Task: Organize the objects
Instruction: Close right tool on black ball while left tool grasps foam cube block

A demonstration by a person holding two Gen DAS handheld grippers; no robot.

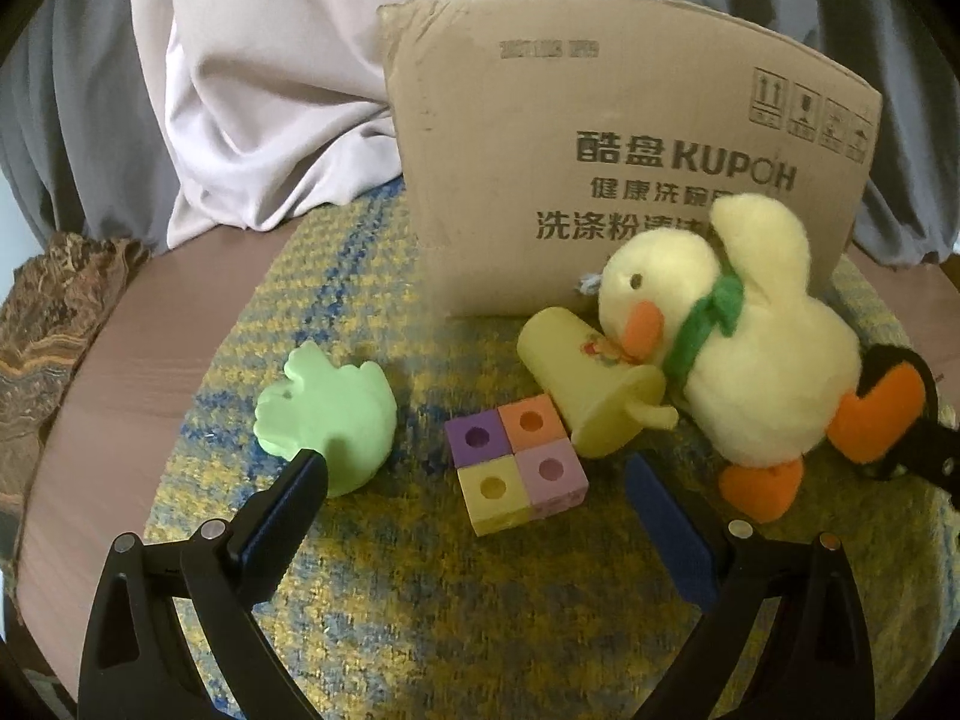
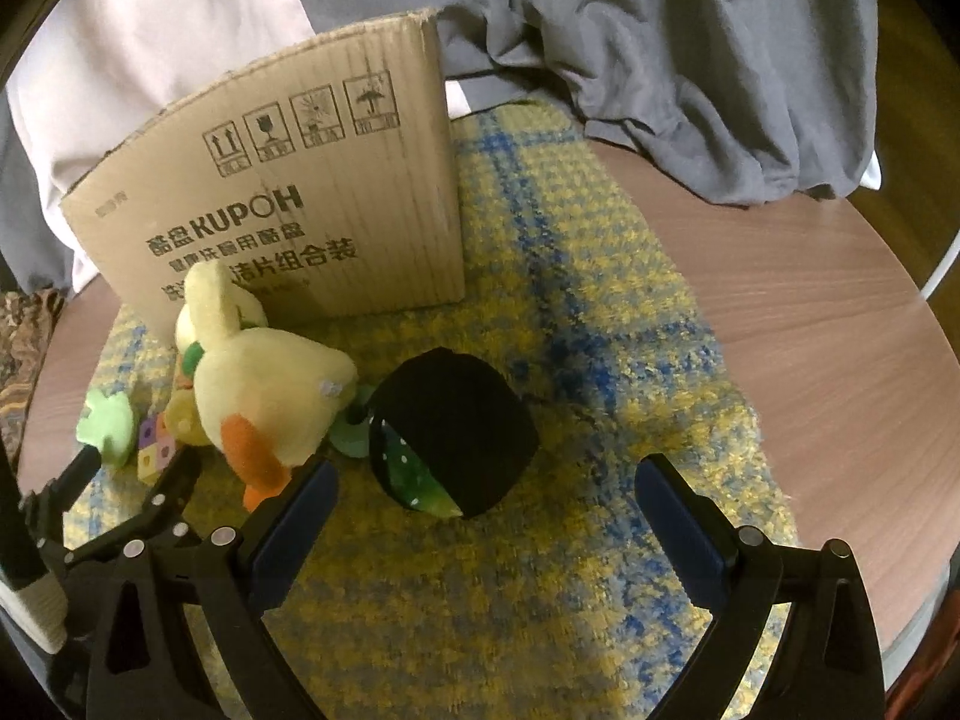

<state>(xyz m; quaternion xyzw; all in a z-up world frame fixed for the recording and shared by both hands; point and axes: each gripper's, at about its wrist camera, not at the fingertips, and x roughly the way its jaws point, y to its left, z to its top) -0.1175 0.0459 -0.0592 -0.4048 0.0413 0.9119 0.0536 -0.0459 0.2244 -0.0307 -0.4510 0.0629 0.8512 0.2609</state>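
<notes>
A four-coloured foam cube block [image 1: 517, 462] lies on the yellow-and-blue woven mat [image 1: 420, 600], just ahead of my left gripper [image 1: 477, 468], which is open with nothing between its fingers. A green hand-shaped toy [image 1: 327, 417] touches the left fingertip. A pale yellow cup [image 1: 591, 381] lies on its side against a plush duck [image 1: 738, 348]. In the right wrist view my right gripper [image 2: 486, 483] is open, with a black object with a green dotted part [image 2: 453, 438] just beyond its fingertips. The duck [image 2: 264, 396], green toy [image 2: 108, 426] and cube block [image 2: 157, 447] sit to the left.
An open cardboard box [image 1: 600, 138] stands at the back of the mat, also in the right view as the box [image 2: 288, 210]. White and grey cloth [image 1: 252, 90] is heaped behind it. The mat lies on a round wooden table [image 2: 810, 300]. The other gripper [image 2: 120, 510] shows at lower left.
</notes>
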